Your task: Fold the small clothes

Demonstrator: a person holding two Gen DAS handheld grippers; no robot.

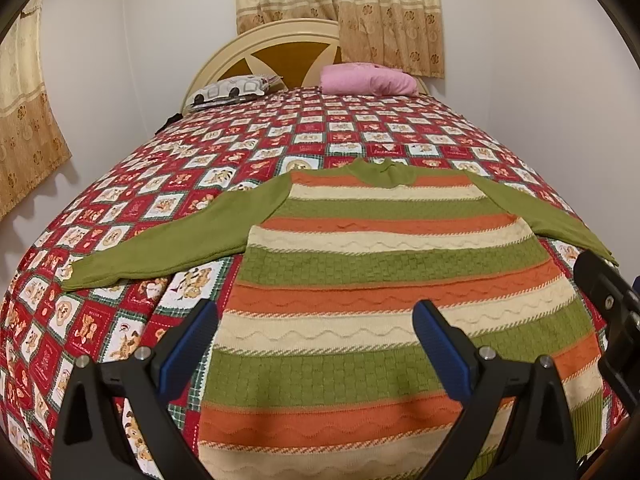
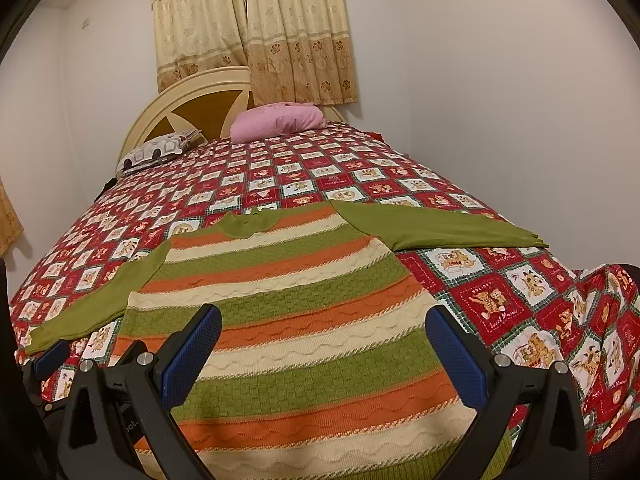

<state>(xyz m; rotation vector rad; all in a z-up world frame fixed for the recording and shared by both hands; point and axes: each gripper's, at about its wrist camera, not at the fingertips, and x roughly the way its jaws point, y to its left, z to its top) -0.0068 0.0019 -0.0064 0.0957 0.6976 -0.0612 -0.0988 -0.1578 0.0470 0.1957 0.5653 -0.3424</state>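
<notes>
A small knitted sweater with green, orange and cream stripes lies flat on the bed, collar toward the headboard, both green sleeves spread out sideways. It also shows in the right wrist view. My left gripper is open and empty, hovering over the sweater's lower left part. My right gripper is open and empty over the sweater's lower right part. The right gripper shows at the right edge of the left wrist view, and the left gripper's blue pad at the left edge of the right wrist view.
The bed carries a red patchwork quilt with bear squares. A pink pillow and a patterned pillow lie by the cream headboard. Curtains hang behind. White walls flank the bed; the quilt drops off at the right.
</notes>
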